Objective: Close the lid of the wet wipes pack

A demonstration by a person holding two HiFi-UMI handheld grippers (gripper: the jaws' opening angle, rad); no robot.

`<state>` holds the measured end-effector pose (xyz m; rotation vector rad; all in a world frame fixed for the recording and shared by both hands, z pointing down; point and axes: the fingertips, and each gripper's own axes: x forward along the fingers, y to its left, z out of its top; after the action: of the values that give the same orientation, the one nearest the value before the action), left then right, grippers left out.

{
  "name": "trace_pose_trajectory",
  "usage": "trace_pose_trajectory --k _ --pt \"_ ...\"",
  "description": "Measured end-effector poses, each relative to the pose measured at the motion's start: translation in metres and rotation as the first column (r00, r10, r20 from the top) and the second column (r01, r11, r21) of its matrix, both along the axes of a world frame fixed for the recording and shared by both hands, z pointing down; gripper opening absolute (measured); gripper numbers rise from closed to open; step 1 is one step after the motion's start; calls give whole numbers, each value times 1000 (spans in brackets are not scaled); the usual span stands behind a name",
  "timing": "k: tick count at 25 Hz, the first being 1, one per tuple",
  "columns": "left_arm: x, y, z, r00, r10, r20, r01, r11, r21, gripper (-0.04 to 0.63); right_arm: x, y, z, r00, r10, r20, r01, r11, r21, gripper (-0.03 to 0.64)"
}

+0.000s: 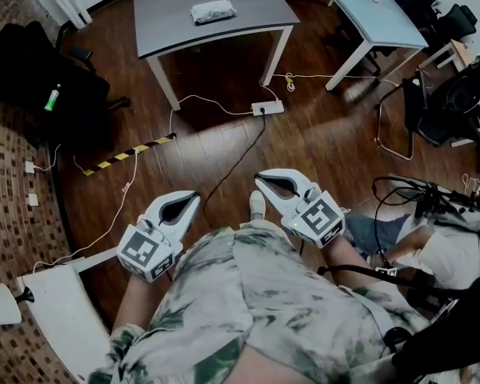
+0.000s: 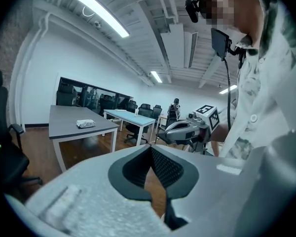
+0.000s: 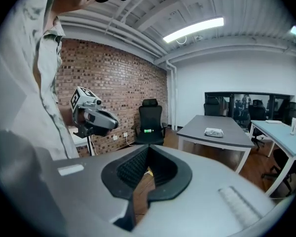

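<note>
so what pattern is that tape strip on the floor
The tape strip is striped yellow and black, clearest in head view.

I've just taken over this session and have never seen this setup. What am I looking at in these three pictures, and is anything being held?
No robot arm here: a person in a patterned shirt holds a two-jaw gripper in each hand. The head view looks steeply down from the person's head and shows the left gripper and right gripper in front of the body. The other two pictures come from a camera riding on each gripper, looking along its jaws. In both, the jaws meet at the tips with nothing between them, so nothing is held. The wet wipes pack lies on the grey table ahead, well away from both grippers. Its lid is too small to make out.
</note>
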<state>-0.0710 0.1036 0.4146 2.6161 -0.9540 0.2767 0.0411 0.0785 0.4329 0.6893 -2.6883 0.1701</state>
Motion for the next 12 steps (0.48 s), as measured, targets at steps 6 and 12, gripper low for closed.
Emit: trace_pose_trajectory --k 6,12 --pt "-28 63 -1 997 80 -2 -80 997 11 3 -42 67 -17 1000 29 2 -29 1000 12 5" --pt "-31 91 -8 996 89 -19 -89 996 12 3 -53 104 -20 1000 1 12 -1 1000 31 5"
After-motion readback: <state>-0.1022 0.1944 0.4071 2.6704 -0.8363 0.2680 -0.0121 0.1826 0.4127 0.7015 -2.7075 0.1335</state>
